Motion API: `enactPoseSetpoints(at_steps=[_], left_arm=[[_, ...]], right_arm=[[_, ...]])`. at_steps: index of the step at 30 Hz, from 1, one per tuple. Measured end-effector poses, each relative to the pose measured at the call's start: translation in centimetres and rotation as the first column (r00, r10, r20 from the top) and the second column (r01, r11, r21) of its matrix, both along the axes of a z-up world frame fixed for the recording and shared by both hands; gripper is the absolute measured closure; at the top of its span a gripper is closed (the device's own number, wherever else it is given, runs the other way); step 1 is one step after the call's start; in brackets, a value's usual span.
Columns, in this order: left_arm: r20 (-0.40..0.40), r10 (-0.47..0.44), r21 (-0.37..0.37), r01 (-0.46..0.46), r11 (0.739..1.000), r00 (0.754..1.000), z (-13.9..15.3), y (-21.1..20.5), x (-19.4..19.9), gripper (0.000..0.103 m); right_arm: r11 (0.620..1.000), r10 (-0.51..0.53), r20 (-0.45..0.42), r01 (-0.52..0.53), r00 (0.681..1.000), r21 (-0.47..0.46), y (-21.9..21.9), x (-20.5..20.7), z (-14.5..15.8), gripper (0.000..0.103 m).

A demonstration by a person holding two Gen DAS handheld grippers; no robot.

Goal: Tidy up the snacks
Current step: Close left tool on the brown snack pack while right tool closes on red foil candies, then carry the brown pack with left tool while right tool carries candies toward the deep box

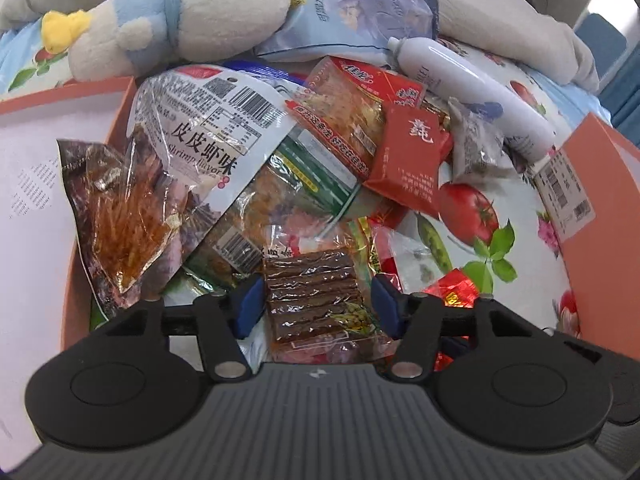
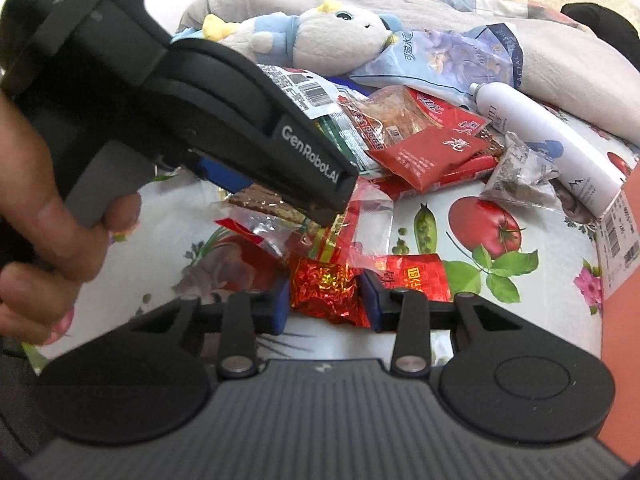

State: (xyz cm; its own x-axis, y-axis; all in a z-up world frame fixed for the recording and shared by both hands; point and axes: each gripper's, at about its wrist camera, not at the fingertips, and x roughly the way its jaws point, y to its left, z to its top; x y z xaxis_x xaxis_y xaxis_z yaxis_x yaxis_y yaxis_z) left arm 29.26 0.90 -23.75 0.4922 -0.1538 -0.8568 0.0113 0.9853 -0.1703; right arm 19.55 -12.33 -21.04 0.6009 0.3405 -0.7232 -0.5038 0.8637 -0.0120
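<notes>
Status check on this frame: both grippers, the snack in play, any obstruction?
Left gripper open, straddling brown-strip snack packet. Right gripper open around crinkled red foil packet. Snack pile crowds both; no grasp yet.

Red foil packet (image 2: 325,289), tomato-printed cloth (image 2: 484,222)

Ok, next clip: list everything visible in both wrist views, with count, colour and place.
plush toy: one, cream and blue with yellow, at the far edge of the pile
pale blue bag: one, beside the plush toy
white bottle: one, lying on its side, far right
shrimp flavor bag: one, silver-white, on the left of the pile
red sachet: one, mid-pile
brown strip snack pack: one, clear wrap, between the left gripper's fingers
red foil packet: one, between the right gripper's fingers
orange box: one, at right
floral cloth: one, white with fruit print, underneath
left gripper: black, blue pads, open
right gripper: same, open
hand: one, holding the left gripper
</notes>
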Motion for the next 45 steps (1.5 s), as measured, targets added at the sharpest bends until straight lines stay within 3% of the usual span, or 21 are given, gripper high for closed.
enactPoseSetpoints(at_steps=[8, 26, 37, 45], left_arm=[[0.006, -0.019, -0.027, 0.019, 0.999, 1.0, 0.9, 0.0, -1.5, 0.046], [0.062, -0.033, -0.071, 0.037, 0.997, 0.998, 3.9, -1.4, -7.0, 0.046], [0.106, 0.033, -0.08, -0.024, 0.997, 0.994, 6.4, -1.5, -9.4, 0.046], [0.144, 0.032, -0.096, -0.019, 0.995, 0.989, 9.7, -2.2, -9.9, 0.046]], right_arm=[[1.0, -0.02, 0.001, 0.02, 1.0, -0.008, -0.7, -1.7, 0.3, 0.064], [0.981, -0.192, 0.015, 0.193, 0.981, -0.014, -5.2, -5.3, 2.2, 0.064], [0.97, -0.241, 0.052, 0.239, 0.969, 0.047, -7.8, -5.7, 5.0, 0.064], [0.958, -0.279, 0.091, 0.27, 0.956, 0.101, -9.1, -5.6, 8.9, 0.064]])
